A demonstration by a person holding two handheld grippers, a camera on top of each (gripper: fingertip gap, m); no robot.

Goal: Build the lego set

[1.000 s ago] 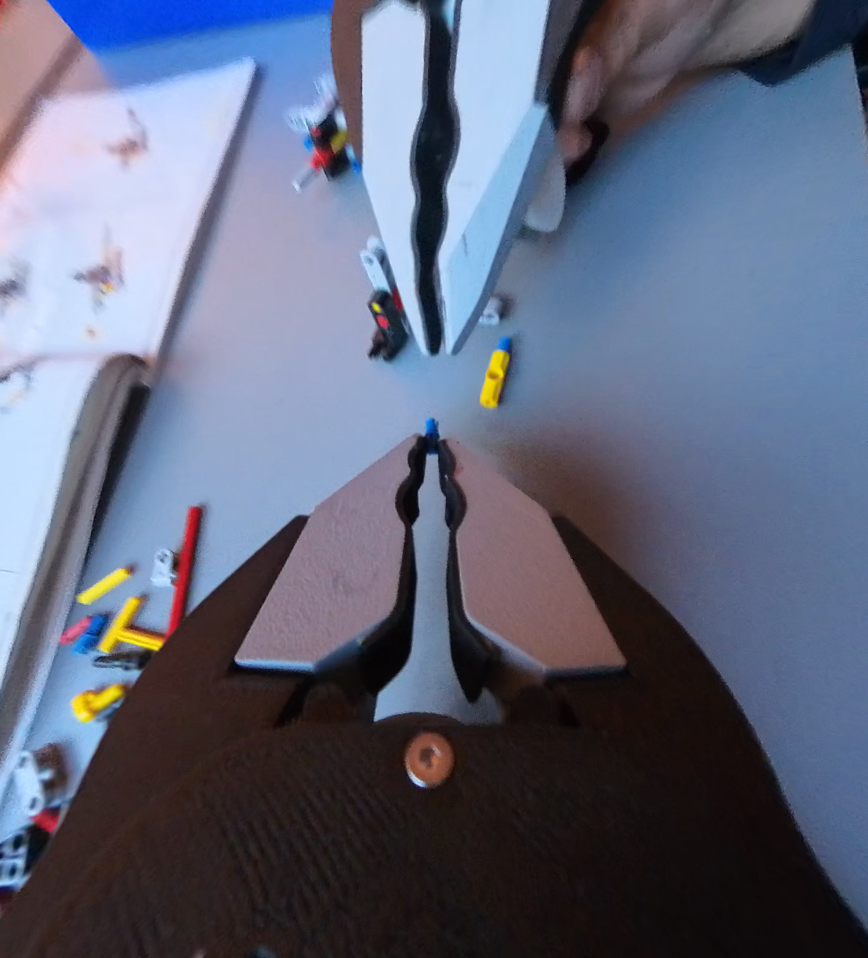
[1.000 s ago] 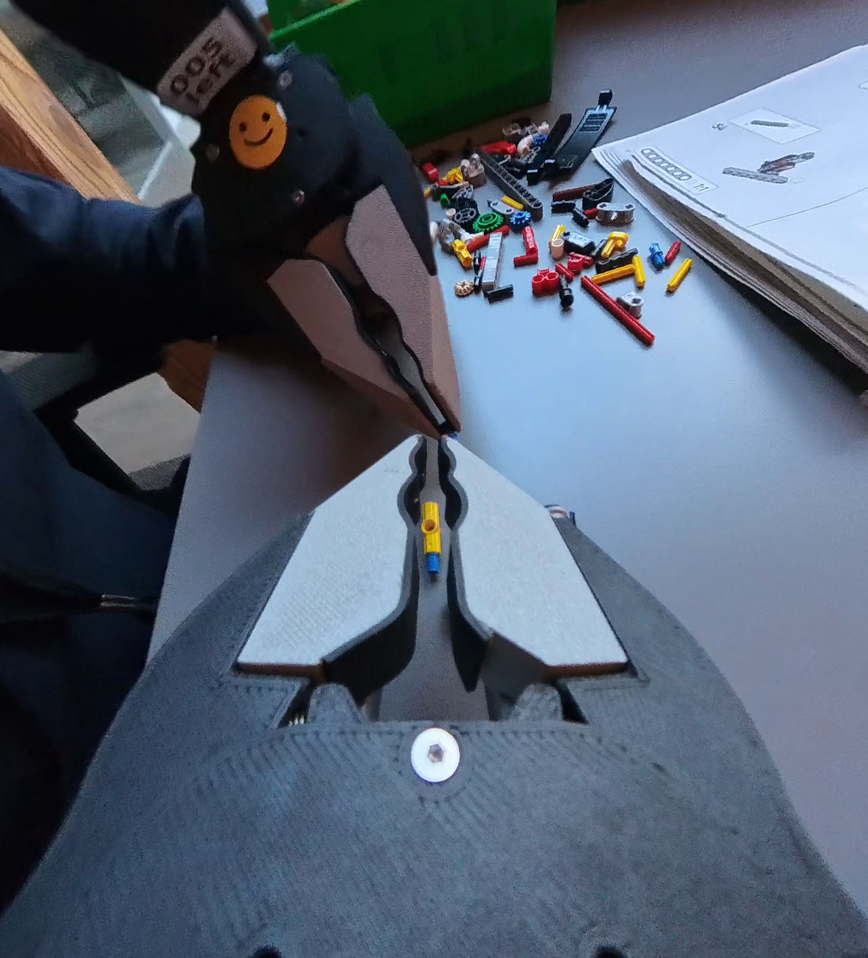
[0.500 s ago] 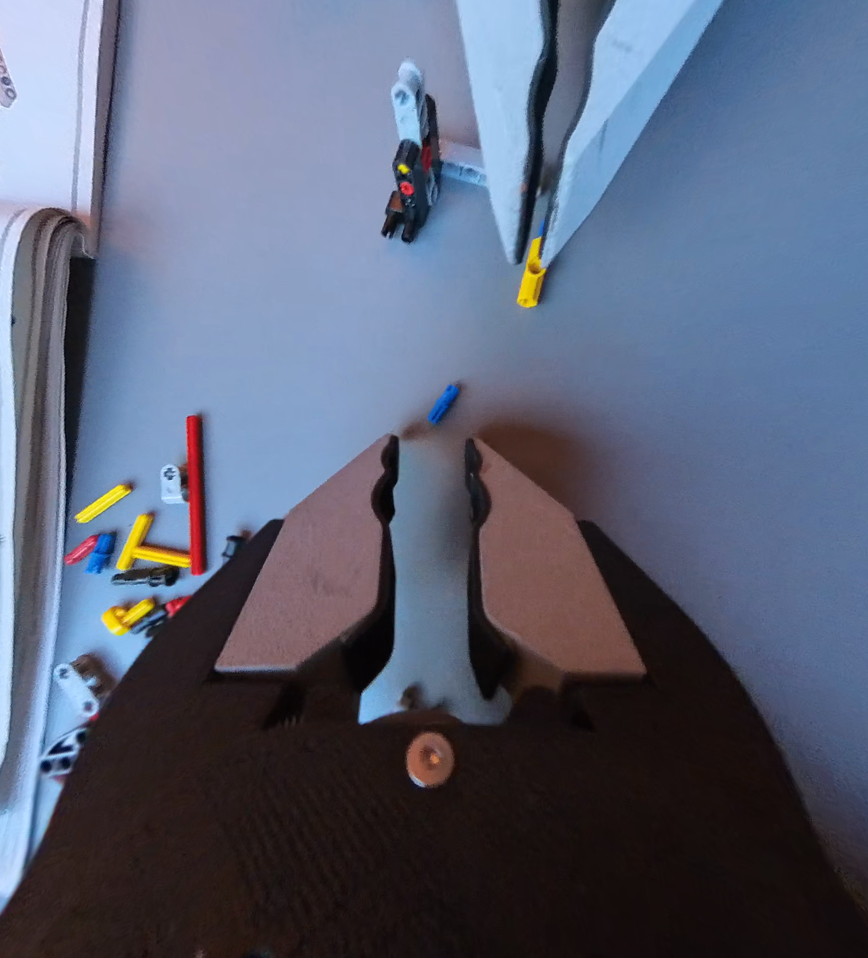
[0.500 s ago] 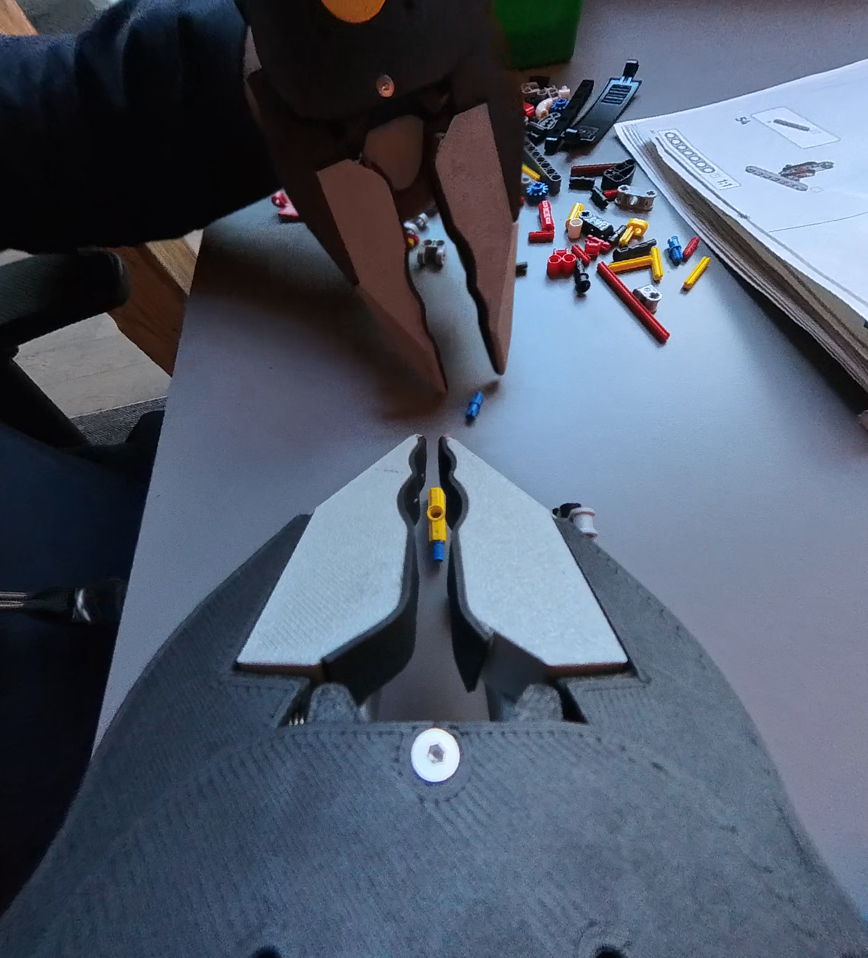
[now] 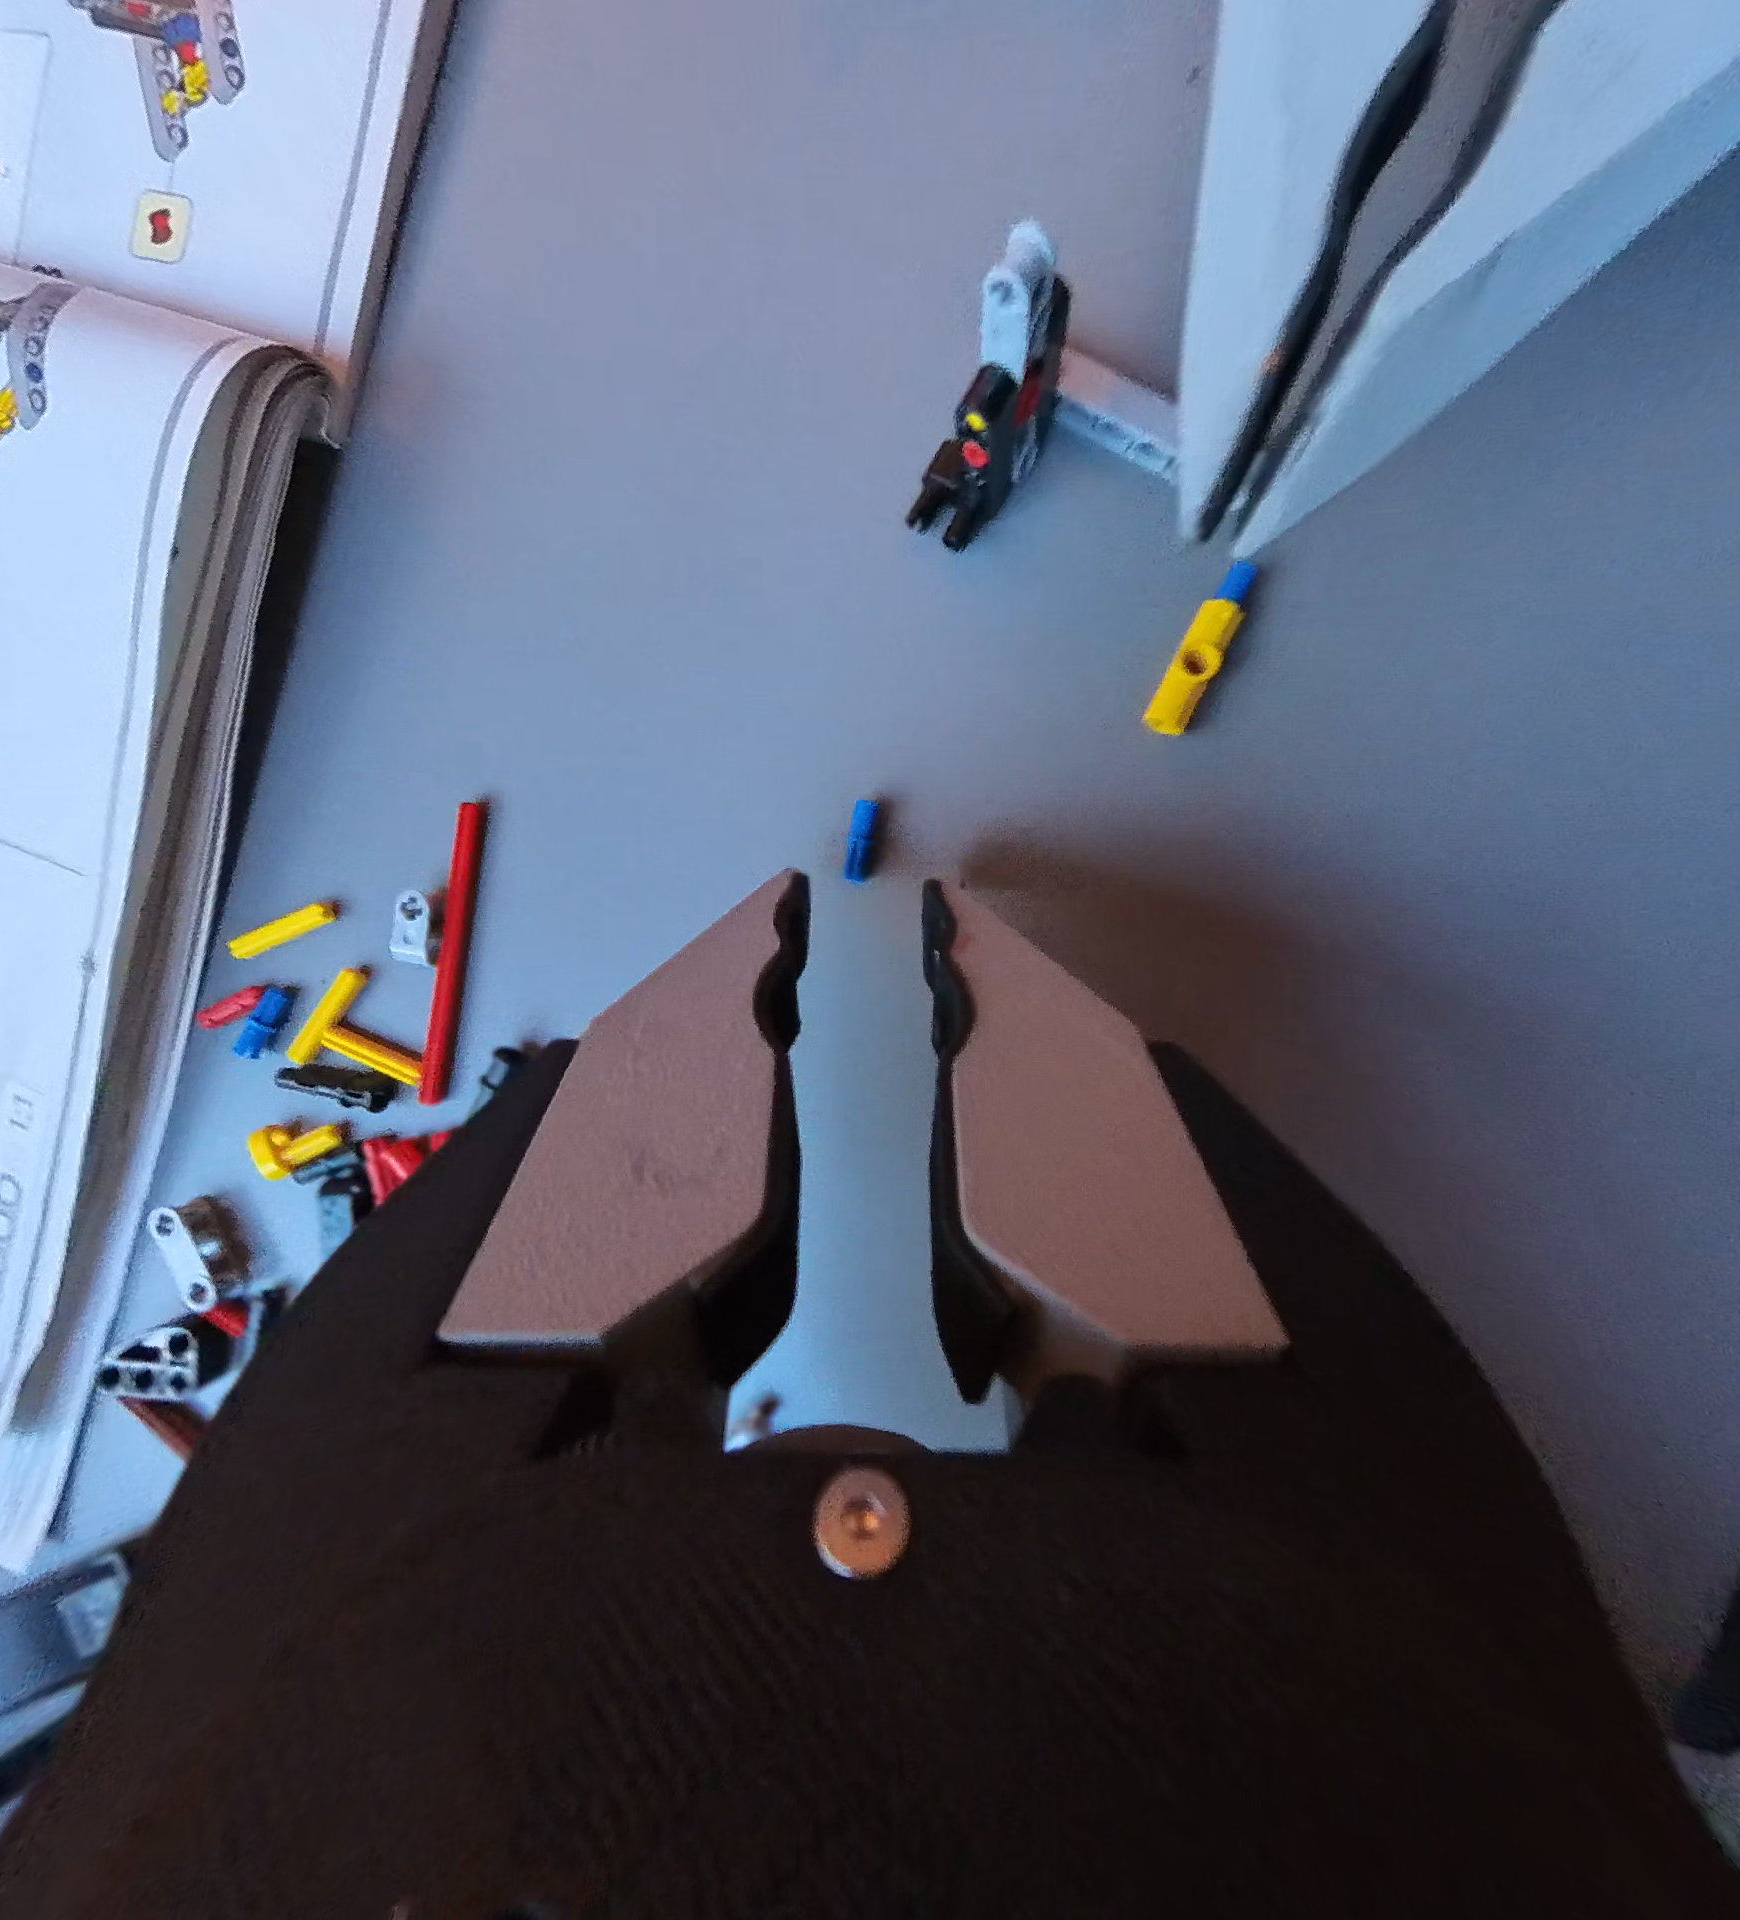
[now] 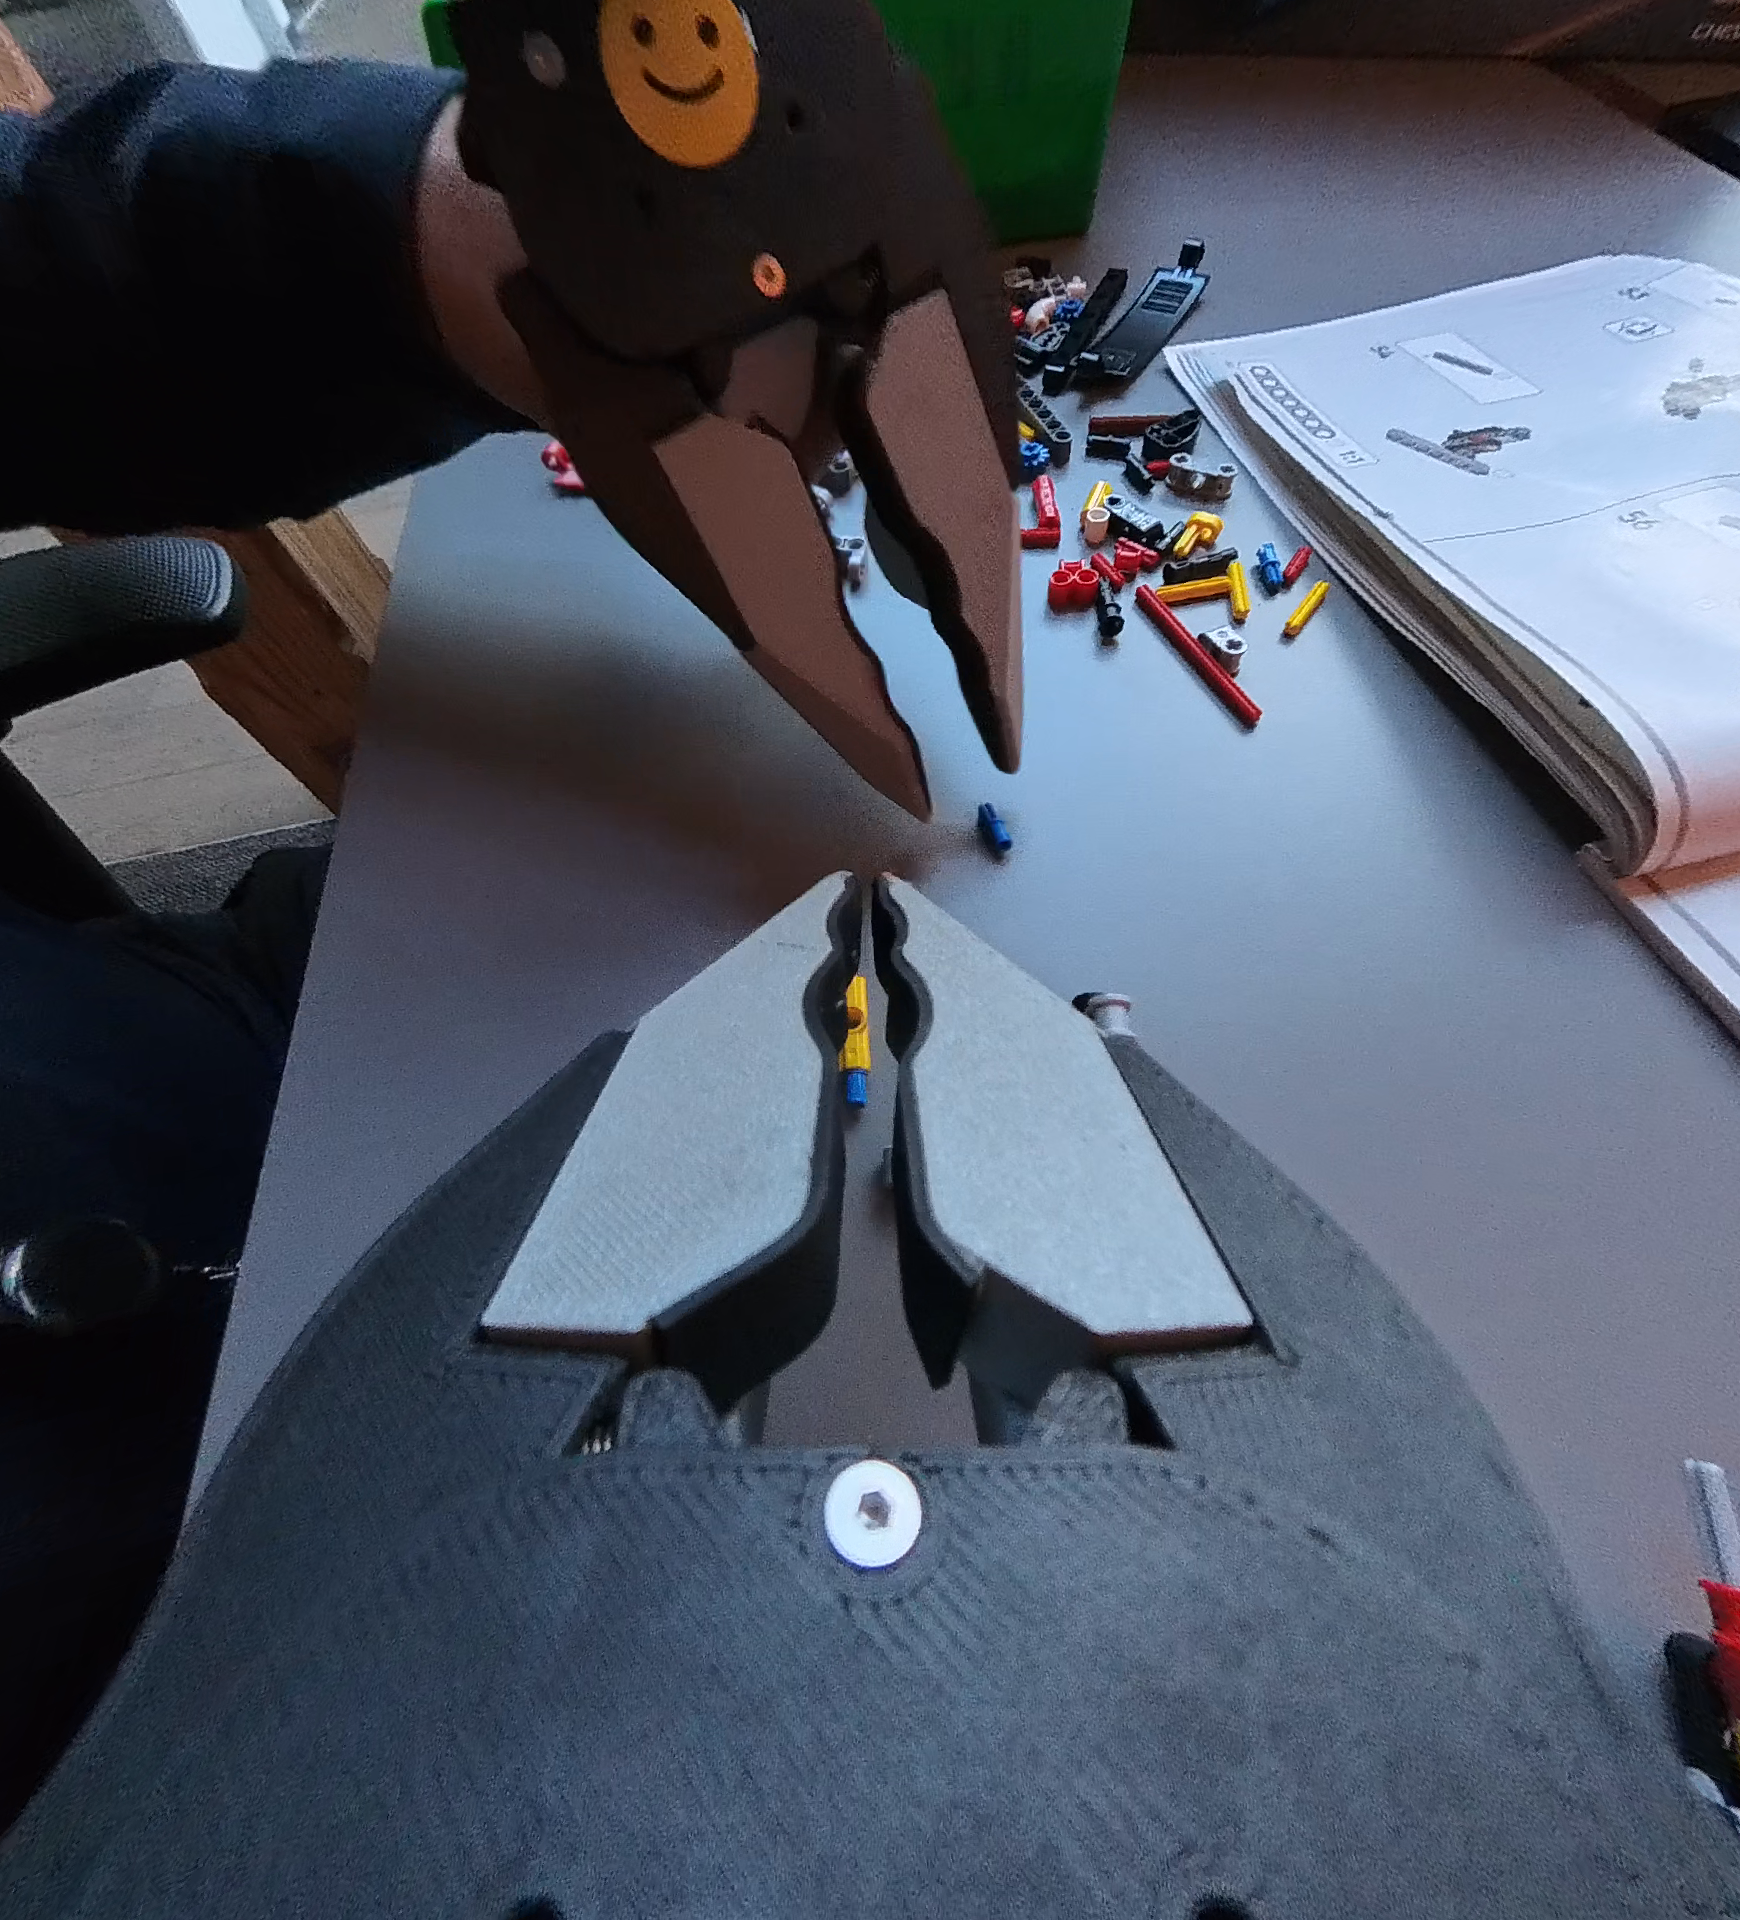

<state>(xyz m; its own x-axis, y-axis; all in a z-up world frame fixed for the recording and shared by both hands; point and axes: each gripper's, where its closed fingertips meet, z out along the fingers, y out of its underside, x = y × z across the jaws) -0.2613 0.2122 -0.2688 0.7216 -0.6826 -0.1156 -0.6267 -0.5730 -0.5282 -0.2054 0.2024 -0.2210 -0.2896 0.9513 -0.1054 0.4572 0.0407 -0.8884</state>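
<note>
The grey matt surface (image 5: 637, 623) carries everything in view. An open white instruction booklet of thick stacked pages (image 5: 66, 727) lies along one side, and a green plastic box (image 6: 1011, 104) stands at the far end.

My left tongs (image 5: 864, 883), brown-faced on a black body, stand narrowly parted with nothing between the pads. They hover low, tips just short of the smallest part. My right tongs (image 6: 867, 883), grey-faced, are closed tip to tip.

A scatter of loose plastic building parts (image 5: 346, 1018) lies beside the booklet: red and yellow axles, black pins, small grey connectors. A small black-and-grey assembled block with red and yellow studs (image 5: 1001, 436) sits near the right tongs.

A short yellow plastic connector with a cross hole and a blue stub in one end (image 5: 1190, 665) lies flat on the surface just beside the right tips. It also shows through the slot between the right pads.

A short blue plastic pin (image 5: 861, 840) lies alone on the surface, directly ahead of the left tips and apart from both pads.

Handling estimate for the pin: very light, rigid, smooth and round — likely to roll or flick away under an off-centre pinch. I judge the best hold to be across its mid-length, pads square to its axis.
</note>
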